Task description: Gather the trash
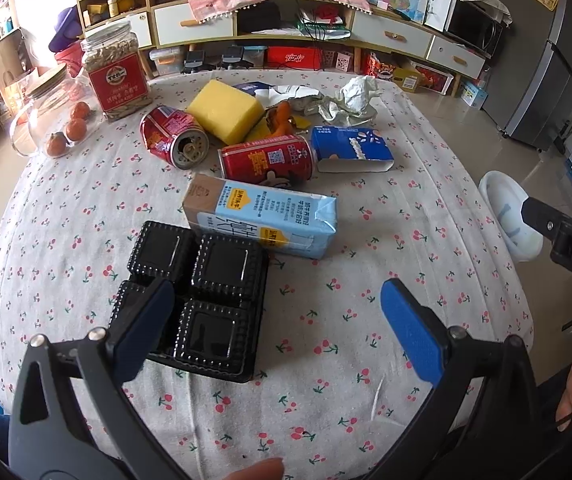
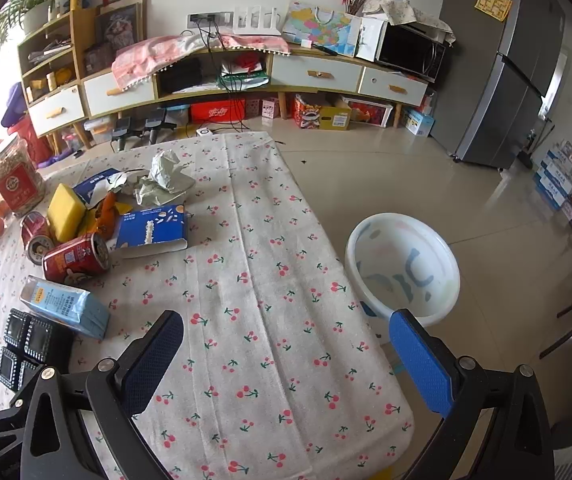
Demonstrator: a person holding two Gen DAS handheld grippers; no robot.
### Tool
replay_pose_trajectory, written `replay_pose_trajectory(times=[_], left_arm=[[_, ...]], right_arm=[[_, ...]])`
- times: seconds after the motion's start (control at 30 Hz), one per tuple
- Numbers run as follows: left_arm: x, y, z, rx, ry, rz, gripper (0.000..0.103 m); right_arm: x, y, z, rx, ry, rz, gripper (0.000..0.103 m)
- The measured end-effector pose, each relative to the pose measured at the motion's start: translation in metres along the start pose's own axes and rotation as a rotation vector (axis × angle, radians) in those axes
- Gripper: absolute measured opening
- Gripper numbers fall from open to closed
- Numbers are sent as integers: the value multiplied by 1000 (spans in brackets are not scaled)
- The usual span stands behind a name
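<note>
On the cherry-print tablecloth (image 1: 86, 208), the trash sat bunched toward 12 o'clock: two red cans (image 1: 267, 159), a light blue milk carton (image 1: 262, 216), a blue box (image 1: 352, 148) and crumpled paper (image 1: 356, 94). The black plastic tray (image 1: 214, 276) lay nearest. Left gripper (image 1: 274, 328) and right gripper (image 2: 286, 356) were both spread wide, gripping nothing. White basin (image 2: 404, 268) sat off at 3 o'clock.

Right gripper (image 2: 286, 354) jaws wide apart above cherry-print tablecloth (image 2: 270, 280); white basin (image 2: 404, 266) beside table
</note>
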State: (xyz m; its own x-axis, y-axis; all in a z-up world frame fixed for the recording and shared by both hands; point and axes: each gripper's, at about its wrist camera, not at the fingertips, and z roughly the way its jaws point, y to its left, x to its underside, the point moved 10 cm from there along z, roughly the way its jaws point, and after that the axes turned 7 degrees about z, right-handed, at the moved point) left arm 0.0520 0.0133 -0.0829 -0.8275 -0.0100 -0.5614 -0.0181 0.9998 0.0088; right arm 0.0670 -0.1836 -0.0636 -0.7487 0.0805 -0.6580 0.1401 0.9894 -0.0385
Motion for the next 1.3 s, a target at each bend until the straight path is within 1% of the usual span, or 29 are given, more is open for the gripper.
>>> replay_pose_trajectory(times=[0.5, 0.6, 1.3], left_arm=[[3, 3, 6, 6, 16, -14, 103], [3, 2, 6, 17, 14, -19, 103], [6, -1, 6, 23, 16, -15, 103]], right_arm=[[0, 1, 2, -3, 0, -1, 103], [0, 1, 3, 0, 0, 0, 103], [0, 3, 3, -3, 1, -9, 103]])
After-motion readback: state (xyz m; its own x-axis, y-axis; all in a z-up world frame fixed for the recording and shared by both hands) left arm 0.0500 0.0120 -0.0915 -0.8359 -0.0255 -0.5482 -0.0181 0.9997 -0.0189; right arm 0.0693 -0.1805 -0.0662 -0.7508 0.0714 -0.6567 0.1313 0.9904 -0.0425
